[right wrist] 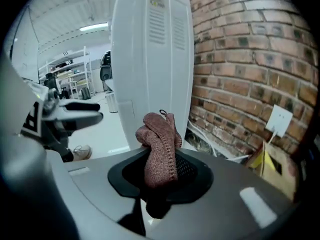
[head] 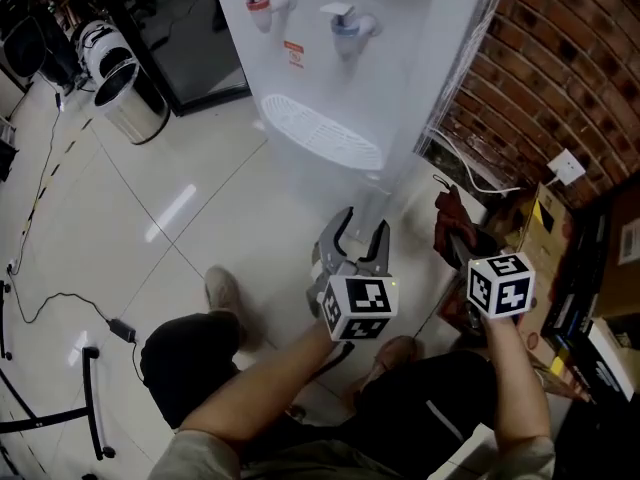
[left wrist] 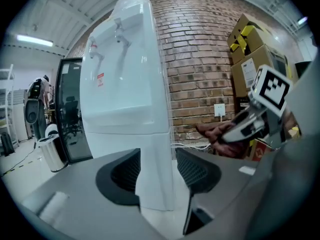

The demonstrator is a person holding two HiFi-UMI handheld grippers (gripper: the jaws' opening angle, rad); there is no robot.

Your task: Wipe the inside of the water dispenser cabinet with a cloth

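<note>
— How are the jaws found to stand?

— On the right gripper point(right wrist: 160, 170) the jaws are closed upon the cloth point(right wrist: 159, 146), a reddish-brown knitted piece. It is pinched near its middle, with a bunched end standing up above the pads and a darker end hanging below. On the left gripper point(left wrist: 157, 160) the jaws are spread and nothing is gripped. Only the lower corner of the water dispenser point(left wrist: 125, 79) is seen through the gap, and it is not touched.

— Where is the cloth placed relative to the dispenser?

— It is held up in the air beside the dispenser's side panel, between that panel and the brick wall point(right wrist: 240, 59), and apart from both.

— What may be counted as done?

— The cloth is in hand, and that much can be judged complete. No wiping is shown.

— And what is left?

— Nearly everything, it would seem. The cabinet front point(left wrist: 120, 151) below the taps is seen as a plain white panel, and no interior is exposed in any view. It is judged that the door is yet to be opened, probably by the free left gripper. The cloth is then to be carried inside and passed over the inner surfaces.
</note>
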